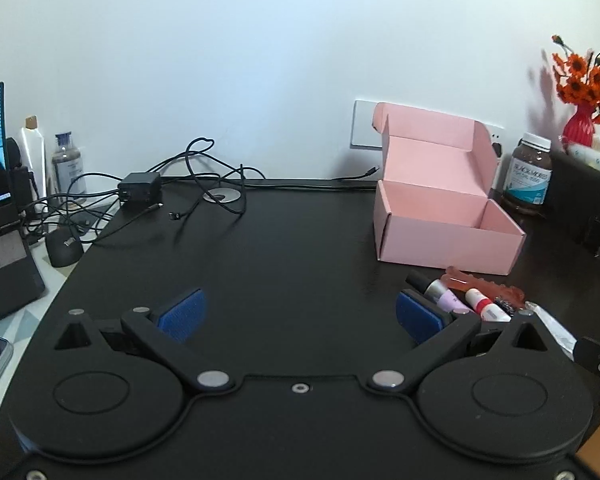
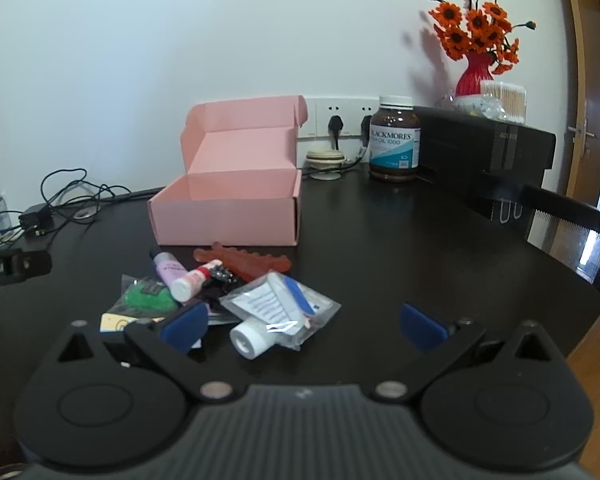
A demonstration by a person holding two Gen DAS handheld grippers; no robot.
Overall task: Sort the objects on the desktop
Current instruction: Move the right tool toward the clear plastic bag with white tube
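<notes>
The left gripper hangs over the bare middle of the black table, its matte black plastic arms spread wide and the blue felt-like pads holding nothing between them. The right gripper is likewise spread apart and empty, its ribbed grey body low in the frame; a white cylindrical tube sealed in a crinkled clear plastic bag lies on the table between its pads.

The things to sort lie in a small heap just in front of the pink box, a smooth cardboard mailer standing with its hinged lid tipped back against the wall and its inside empty. In the heap are a lilac bottle with a black cap, a white tube with a red band lying across it, a translucent orange-red comb with a scalloped edge nearest the box, a green item in a clear wrapper, and something small, black and glittery, too unclear to name.

To the right of the box stands a brown glass supplement jar with a white cap. A red vase of orange flowers sits on a black case. At far left, a black charger trails looped cables.
</notes>
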